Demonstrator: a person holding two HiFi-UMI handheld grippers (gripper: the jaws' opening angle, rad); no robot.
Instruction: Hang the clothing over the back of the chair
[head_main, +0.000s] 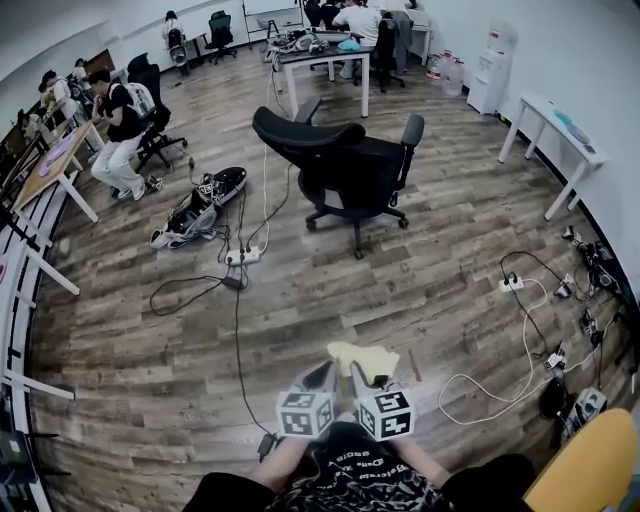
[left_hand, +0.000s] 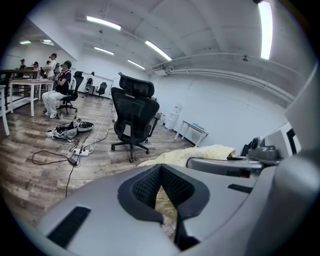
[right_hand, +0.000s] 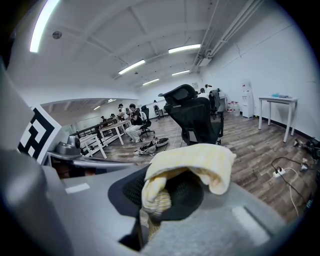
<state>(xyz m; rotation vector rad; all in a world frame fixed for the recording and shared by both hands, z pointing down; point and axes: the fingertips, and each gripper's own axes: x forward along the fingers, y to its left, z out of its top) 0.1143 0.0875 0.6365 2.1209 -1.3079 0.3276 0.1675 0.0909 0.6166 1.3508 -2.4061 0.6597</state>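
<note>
Left gripper (head_main: 322, 372): sitting nearest, low in the head view, touching its partner side by side; pressing its jaws almost together and pinching a thin fold of cloth deep between the pads.
Right gripper (head_main: 362, 372): lying just to the right of the left jaws; clamping its jaws down on a bunched roll of the same cloth.
Pale yellow, soft waffle-textured clothing (head_main: 365, 357): bunching at both pairs of jaws, flopping forward over the right tips, spilling ahead of and to the right of the left jaws.
Black mesh-backed swivel office chair (head_main: 345, 165): standing well apart, straight ahead of both pairs of jaws and far beyond their tips.
White power strip with trailing cables (head_main: 243, 257): lying on the wooden floor between the jaws and the chair, left of the straight line.
Step, as judged: carrying the clothing toward the chair; not yet draping.
Risk, bunching: arriving as a lump instead of a spread sheet, then sliding off the curved backrest.
Risk, grip: losing the thin left-jaw pinch while pulling the jaws apart to spread the cloth, leaving one corner dangling.
Risk, chair: rolling or swivelling away on its castors if nudged by the jaw tips.
Risk, floor: catching a foot on the cables while approaching.
</note>
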